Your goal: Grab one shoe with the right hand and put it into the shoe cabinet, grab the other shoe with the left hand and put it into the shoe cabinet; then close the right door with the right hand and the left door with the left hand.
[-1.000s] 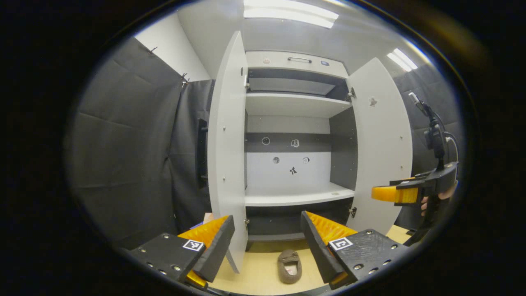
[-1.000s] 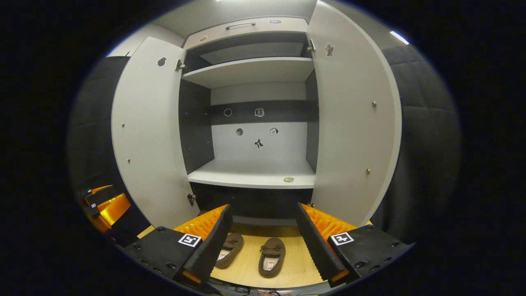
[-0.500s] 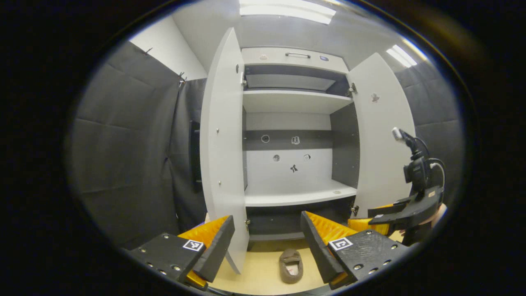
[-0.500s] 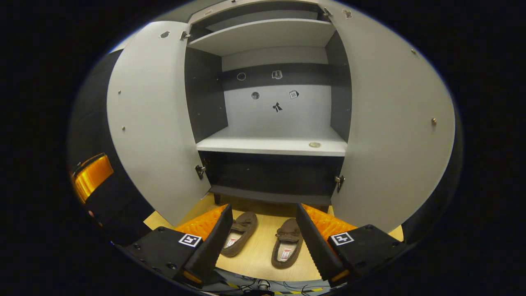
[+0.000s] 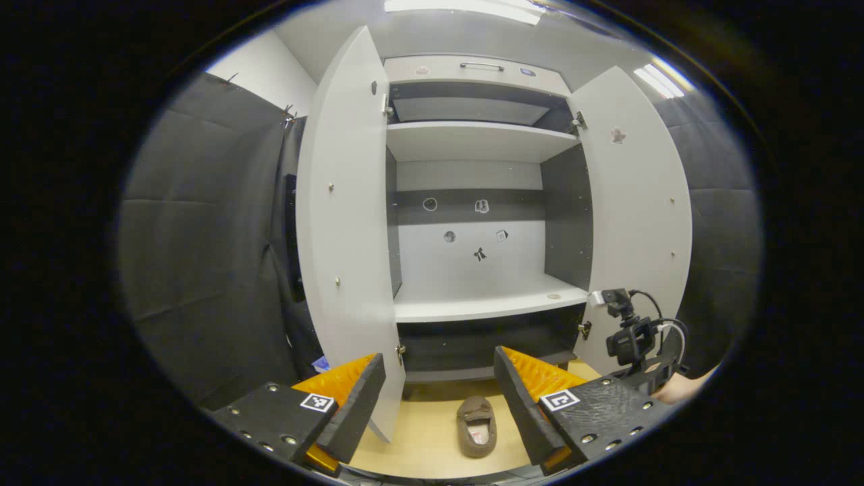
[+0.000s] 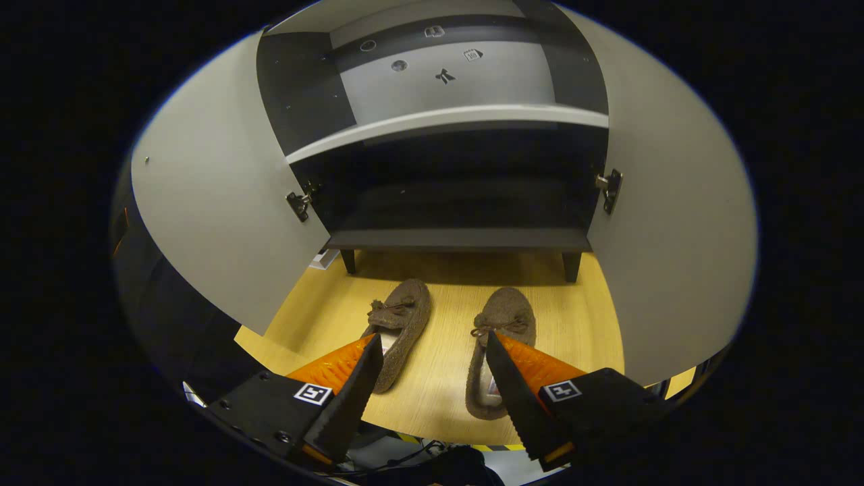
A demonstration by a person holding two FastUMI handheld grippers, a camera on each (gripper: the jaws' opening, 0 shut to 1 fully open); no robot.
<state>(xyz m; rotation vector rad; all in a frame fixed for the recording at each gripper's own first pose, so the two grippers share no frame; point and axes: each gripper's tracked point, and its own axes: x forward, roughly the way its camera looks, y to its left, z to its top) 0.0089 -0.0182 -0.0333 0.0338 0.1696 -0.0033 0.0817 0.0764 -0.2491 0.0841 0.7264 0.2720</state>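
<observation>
Right gripper (image 6: 432, 378) wide open, empty, low over both shoes (image 6: 398, 331) (image 6: 499, 351) on the floor before the cabinet (image 6: 459, 236). Left gripper (image 5: 439, 398) open, empty, facing it. Both doors (image 5: 344, 256) (image 5: 638, 216) open.

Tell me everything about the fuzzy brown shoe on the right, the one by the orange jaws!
The right shoe is a brown, fuzzy-looking slipper with a small bow on top and a pale insole inside. It lies flat on the yellow wooden floor, toe toward the open shoe cabinet, beside its twin, apart from it. The right gripper hangs open above it; one jaw overlaps it, though contact cannot be told.
</observation>
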